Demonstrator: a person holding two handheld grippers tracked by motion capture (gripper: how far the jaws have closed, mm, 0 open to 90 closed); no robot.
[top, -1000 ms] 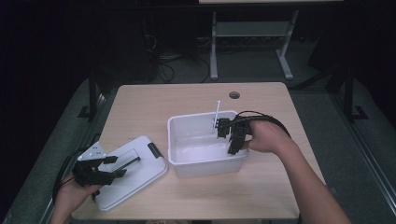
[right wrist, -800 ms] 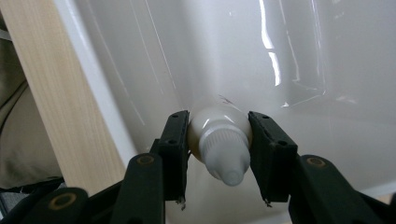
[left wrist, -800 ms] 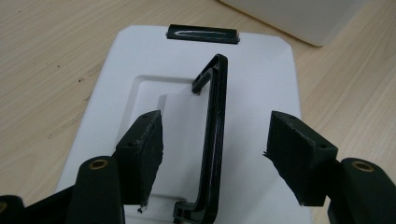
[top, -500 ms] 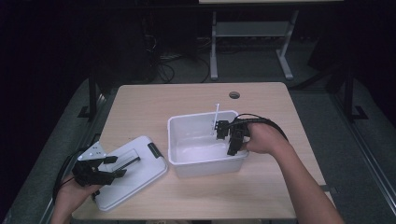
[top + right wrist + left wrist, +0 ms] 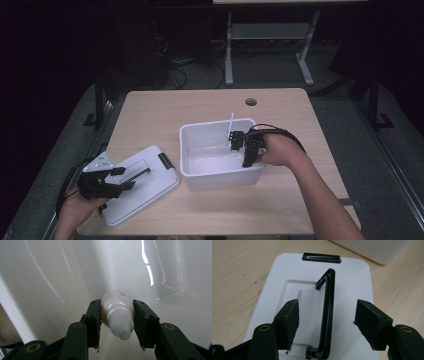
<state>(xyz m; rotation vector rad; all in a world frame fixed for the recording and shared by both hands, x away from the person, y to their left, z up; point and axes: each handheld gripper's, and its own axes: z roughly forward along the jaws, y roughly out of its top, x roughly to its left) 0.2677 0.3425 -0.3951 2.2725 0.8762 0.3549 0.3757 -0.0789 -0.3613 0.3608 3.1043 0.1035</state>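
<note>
Jaws of my right gripper are pressing in from both sides on a small white squeeze bottle, its ribbed cap and nozzle pointing back toward the gripper's camera and its body aimed at the pale wall of the white bin. From the high view I am seeing that gripper reaching down inside the bin near its right wall, with my right hand resting over the rim and the cable looping above it. Compared with a second ago, this hand is sitting a little farther left and lower over the bin, so I judge that I am either lowering the bottle to the floor of the bin or just gathering it up; the pictures are not telling me which, and I cannot tell whether the bottle is touching the bottom. A thin white stick is standing tilted against the far wall, just beside the gripper. Out to the left, my left gripper is hanging with its jaws spread wide on either side of the black folding handle of the white lid, closing on nothing. That lid is lying flat on the wooden table, apart from the bin, and the left side is showing no change, so the lid looks to be waiting.
</note>
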